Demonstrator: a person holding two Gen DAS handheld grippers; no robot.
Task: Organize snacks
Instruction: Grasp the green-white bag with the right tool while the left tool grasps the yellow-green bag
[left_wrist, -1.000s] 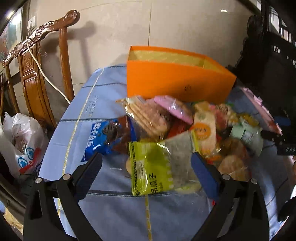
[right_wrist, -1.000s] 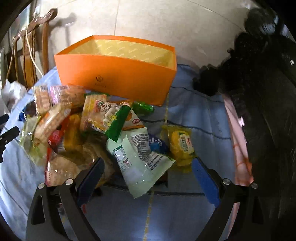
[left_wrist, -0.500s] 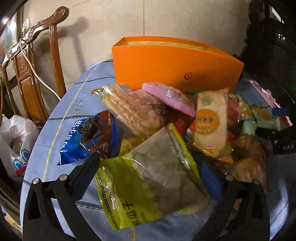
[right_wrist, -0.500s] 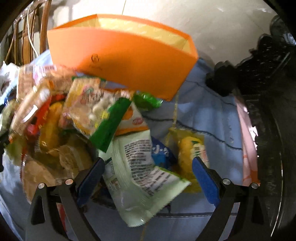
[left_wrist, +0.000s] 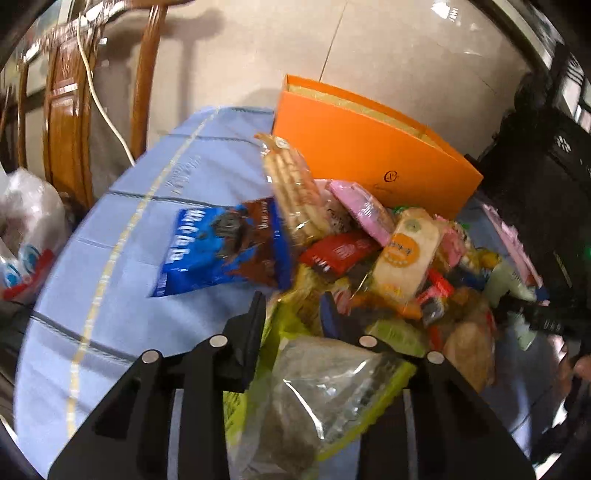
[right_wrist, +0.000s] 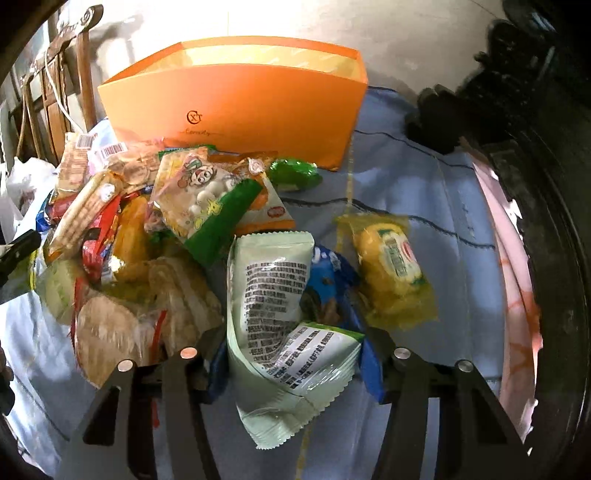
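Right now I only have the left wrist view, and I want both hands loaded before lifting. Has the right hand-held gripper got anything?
Observer: Yes. The right hand-held gripper has just been closing its jaws on a pale green packet, which sits crumpled between them.
Operator: Is anything lying apart from the pile on that side?
Observer: One yellow packet lies alone on the blue cloth, to the right of the pile.
Operator: Is there anything in front of the box?
Observer: A small green wrapped sweet lies just in front of the orange box, near its right corner.
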